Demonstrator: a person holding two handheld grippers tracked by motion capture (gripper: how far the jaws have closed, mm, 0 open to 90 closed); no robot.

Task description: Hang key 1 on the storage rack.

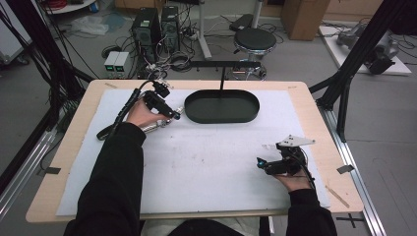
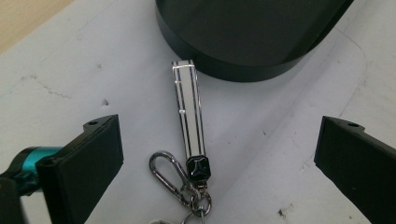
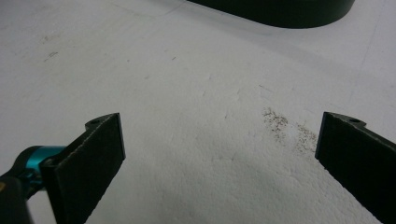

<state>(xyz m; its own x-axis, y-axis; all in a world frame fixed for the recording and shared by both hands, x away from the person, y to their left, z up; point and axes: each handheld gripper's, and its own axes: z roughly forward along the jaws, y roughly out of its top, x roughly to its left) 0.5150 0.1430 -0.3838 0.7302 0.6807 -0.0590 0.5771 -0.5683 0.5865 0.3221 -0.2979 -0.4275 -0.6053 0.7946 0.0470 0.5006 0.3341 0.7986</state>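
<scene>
I can make out no word, number or brand anywhere from my seat. The nearest thing to a sign is an embossed emblem on the small black clasp [image 2: 198,168] of the key strap [image 2: 188,105] (a pointed, shield-like shape, unreadable as letters), lying at about six o'clock from the black tray [image 2: 243,37] in the left gripper view.

Your left gripper [image 2: 219,163] has black jaws with a teal fitting. Before you: a keychain strap [image 2: 188,109], white with thin black stripes, a silver clip [image 2: 169,172], a black oval tray [image 1: 222,106], a speckled white mat [image 1: 206,162].
</scene>
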